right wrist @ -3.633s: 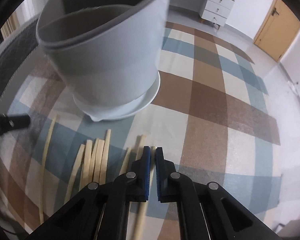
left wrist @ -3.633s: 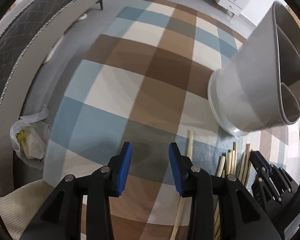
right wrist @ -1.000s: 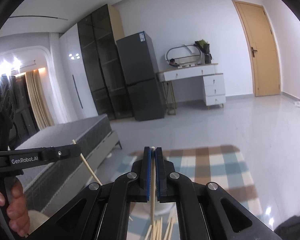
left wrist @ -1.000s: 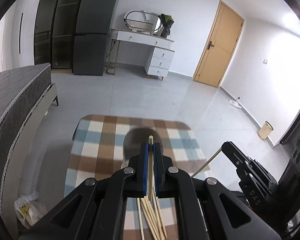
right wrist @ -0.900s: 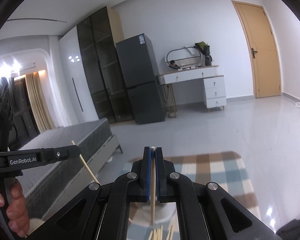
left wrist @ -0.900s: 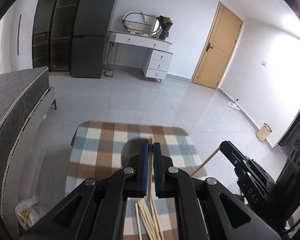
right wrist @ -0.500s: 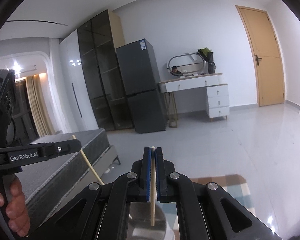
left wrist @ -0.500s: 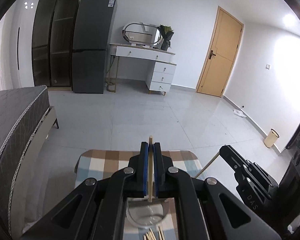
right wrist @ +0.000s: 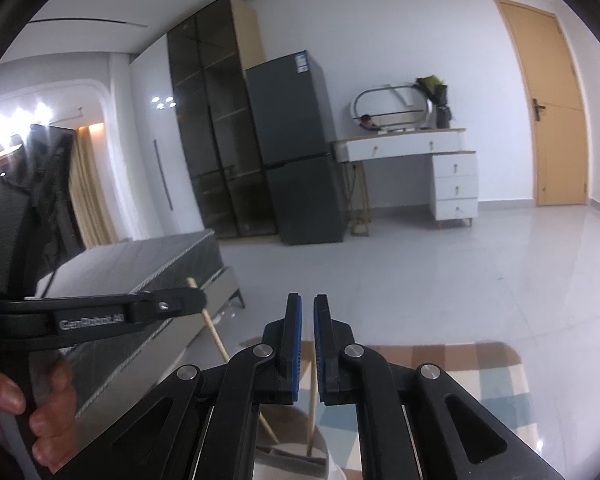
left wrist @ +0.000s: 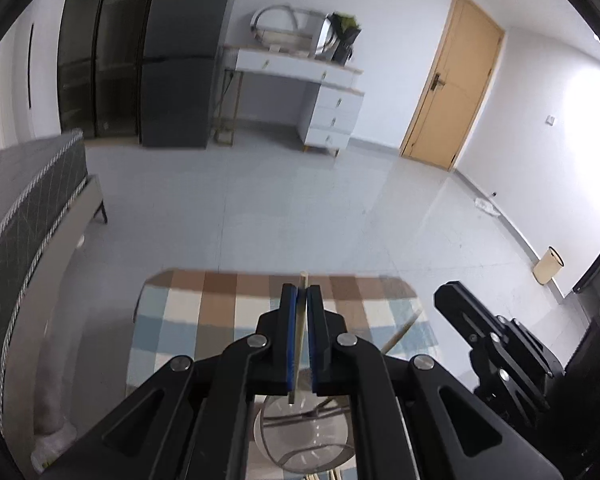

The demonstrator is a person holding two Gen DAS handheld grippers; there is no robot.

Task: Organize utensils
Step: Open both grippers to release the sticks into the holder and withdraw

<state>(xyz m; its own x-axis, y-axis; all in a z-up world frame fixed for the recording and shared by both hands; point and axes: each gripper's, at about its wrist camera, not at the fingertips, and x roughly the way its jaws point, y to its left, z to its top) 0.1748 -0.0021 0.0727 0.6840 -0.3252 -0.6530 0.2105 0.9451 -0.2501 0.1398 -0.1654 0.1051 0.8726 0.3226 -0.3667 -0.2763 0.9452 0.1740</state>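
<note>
A chopstick (left wrist: 299, 332) stands pinched between the blue pads of the left hand-held gripper (left wrist: 301, 300), its lower end above the grey holder (left wrist: 300, 440) on the checked rug (left wrist: 204, 312). The right hand-held gripper (right wrist: 307, 312) is opening; its chopstick (right wrist: 311, 412) hangs loose between the parted pads, the lower end down in the holder (right wrist: 292, 460). A hand (right wrist: 32, 412) grips the left handle.

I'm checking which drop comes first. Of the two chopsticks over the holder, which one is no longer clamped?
The right gripper's chopstick: those jaws are opening, clear of it. The left gripper clamps its chopstick.
</note>
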